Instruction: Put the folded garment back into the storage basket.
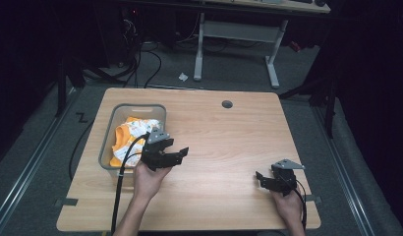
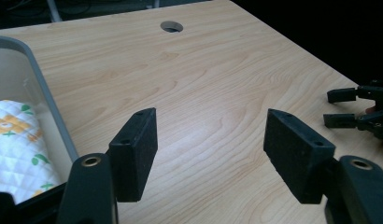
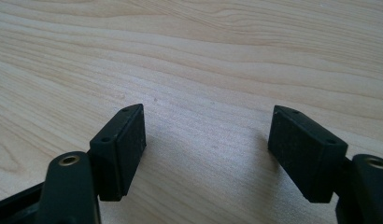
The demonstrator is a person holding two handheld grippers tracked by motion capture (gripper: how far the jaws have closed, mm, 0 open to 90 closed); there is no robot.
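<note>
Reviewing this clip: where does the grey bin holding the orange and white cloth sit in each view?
High view: grey bin left of the table's centre, beside the left gripper.
Left gripper view: its rim at the left edge, cloth inside.
Right gripper view: bare tabletop between open fingers; no bin.
Shared landmark: round table hole.

One wooden surface (image 1: 229, 142) carries one grey bin (image 1: 111, 129) holding one orange-and-white cloth (image 1: 128, 135), with two grippers, left gripper (image 1: 176, 153) and right gripper (image 1: 262, 180), and one hole (image 1: 227, 104).

Wooden table (image 1: 224, 142), grey bin (image 1: 107, 147) at left
</note>
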